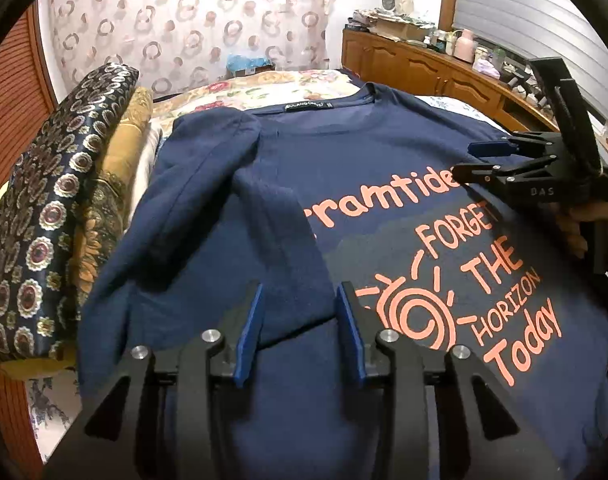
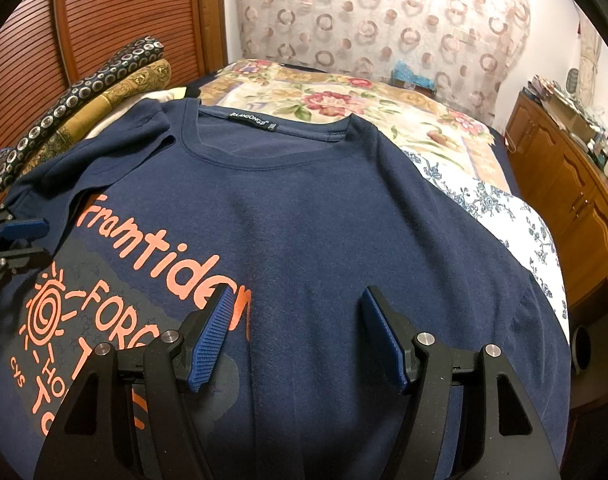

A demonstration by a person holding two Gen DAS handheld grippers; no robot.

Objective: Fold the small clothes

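A navy T-shirt (image 1: 344,160) with an orange print lies face up on the bed, collar away from me. Its left side and sleeve (image 1: 208,184) are folded over onto the front. My left gripper (image 1: 300,292) hovers low over that folded flap, jaws apart, the cloth lying loose between the blue pads and not pinched. In the right wrist view the shirt (image 2: 324,208) fills the middle, and my right gripper (image 2: 298,292) stands open just above its chest, holding nothing. The right gripper (image 1: 466,159) also shows at the shirt's right side, held by a hand (image 1: 576,224). The left gripper (image 2: 28,242) peeks in at the left edge.
Patterned pillows (image 1: 52,200) are stacked along the shirt's left side. A floral bedspread (image 2: 324,92) stretches behind the collar toward a curtain. A wooden dresser (image 2: 564,184) with clutter on top runs along the right of the bed.
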